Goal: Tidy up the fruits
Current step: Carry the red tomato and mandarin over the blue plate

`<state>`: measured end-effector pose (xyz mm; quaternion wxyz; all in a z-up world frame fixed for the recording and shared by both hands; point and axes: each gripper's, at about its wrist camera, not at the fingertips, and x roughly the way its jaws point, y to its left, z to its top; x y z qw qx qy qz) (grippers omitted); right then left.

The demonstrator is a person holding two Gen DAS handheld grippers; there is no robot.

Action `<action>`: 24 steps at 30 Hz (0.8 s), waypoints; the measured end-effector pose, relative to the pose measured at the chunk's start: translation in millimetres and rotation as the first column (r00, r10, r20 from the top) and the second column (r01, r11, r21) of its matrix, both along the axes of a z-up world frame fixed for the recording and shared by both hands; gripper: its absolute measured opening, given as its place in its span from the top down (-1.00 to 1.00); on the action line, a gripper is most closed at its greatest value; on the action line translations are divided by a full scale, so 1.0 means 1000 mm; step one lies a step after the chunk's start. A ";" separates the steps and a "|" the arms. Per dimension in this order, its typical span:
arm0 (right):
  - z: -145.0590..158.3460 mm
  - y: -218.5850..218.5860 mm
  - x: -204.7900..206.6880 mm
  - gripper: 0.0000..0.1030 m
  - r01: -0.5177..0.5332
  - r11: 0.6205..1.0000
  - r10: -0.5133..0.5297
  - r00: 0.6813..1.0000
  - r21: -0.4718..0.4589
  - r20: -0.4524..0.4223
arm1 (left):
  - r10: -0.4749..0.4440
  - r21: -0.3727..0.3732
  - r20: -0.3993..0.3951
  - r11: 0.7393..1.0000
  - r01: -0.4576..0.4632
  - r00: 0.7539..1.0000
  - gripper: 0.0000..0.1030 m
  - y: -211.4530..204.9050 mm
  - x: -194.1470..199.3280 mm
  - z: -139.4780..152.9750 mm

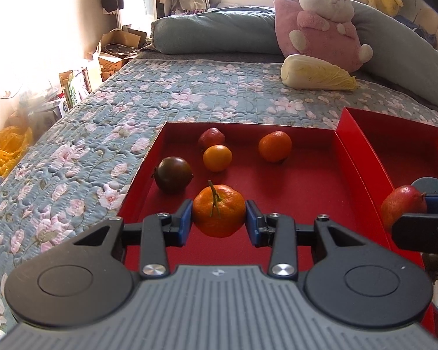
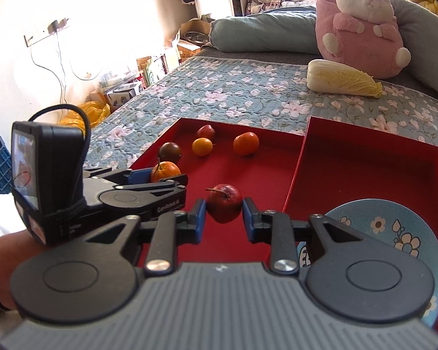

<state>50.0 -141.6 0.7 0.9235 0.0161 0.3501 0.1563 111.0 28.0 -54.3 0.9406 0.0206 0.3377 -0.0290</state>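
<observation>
My left gripper [image 1: 219,218] is shut on a stemmed tangerine [image 1: 219,214] above the left red tray [image 1: 292,192]; that tangerine also shows in the right wrist view [image 2: 165,171]. My right gripper [image 2: 224,214] is shut on a small red pear-like fruit [image 2: 224,202], held above the same tray near the wall shared with the right red tray [image 2: 365,175]; the fruit shows in the left wrist view too [image 1: 403,208]. In the left tray lie a dark tomato [image 1: 173,175], a small orange [image 1: 217,157], a red fruit [image 1: 211,138] and another tangerine [image 1: 274,146].
A blue flowered plate [image 2: 394,233] lies in the right tray. The trays sit on a floral quilt [image 1: 102,134]. A napa cabbage [image 1: 316,73], a pink plush rabbit [image 1: 324,23] and pillows are at the bed's far end. Boxes and bags stand left of the bed.
</observation>
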 end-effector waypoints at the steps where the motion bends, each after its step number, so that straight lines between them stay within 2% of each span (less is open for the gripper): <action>1: 0.000 -0.001 0.000 0.41 0.000 1.000 0.000 1.000 0.004 0.001 | 0.001 0.003 0.000 1.000 -0.001 1.000 0.15 0.000 -0.001 0.000; 14: 0.002 -0.028 -0.009 0.41 0.032 0.999 -0.033 0.999 0.038 0.022 | 0.000 0.028 0.007 1.000 -0.001 1.000 0.15 -0.005 -0.009 0.002; 24: -0.007 -0.075 -0.018 0.41 0.126 0.992 -0.127 0.992 0.027 0.014 | -0.025 0.050 0.023 0.998 0.024 0.999 0.15 -0.013 -0.009 0.002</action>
